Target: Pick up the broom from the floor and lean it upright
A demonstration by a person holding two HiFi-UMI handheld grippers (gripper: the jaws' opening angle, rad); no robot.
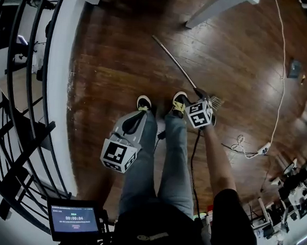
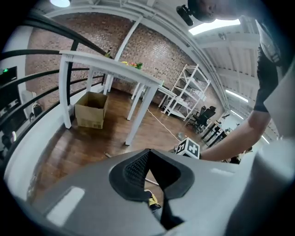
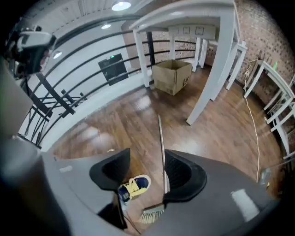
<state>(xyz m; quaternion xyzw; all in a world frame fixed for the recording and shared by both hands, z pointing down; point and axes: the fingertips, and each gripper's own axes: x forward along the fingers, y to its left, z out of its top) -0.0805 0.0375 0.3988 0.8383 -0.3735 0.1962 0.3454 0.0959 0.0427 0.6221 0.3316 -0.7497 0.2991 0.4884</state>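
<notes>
— What takes up most of the view?

— A dark wooden floor [image 1: 121, 55], with a black railing [image 1: 26, 85] curving along one side. A white table [image 2: 110, 69] stands further off, and a cardboard box [image 3: 173, 76] sits on the boards next to its legs.

— And the broom?

— The broom [image 1: 173, 61] lies flat on the floor. Its thin handle runs away from the person, and the bristle end is just beside their right foot.

— What about the right gripper?

— The right gripper [image 3: 146, 170] points steeply down over the bristle end with its jaws spread wide. In the right gripper view the handle shows in the gap, close to one pad, but nothing clamps it.

— The left one?

— The left gripper [image 2: 147, 152] is in front of the person's left leg, well apart from the broom. Its tips meet and there is nothing between them.

— Anything smaller?

— Two shoes [image 1: 144, 102] with yellow laces, side by side on the boards, and a white cable [image 1: 280, 91] trailing across the floor off to the right.
</notes>
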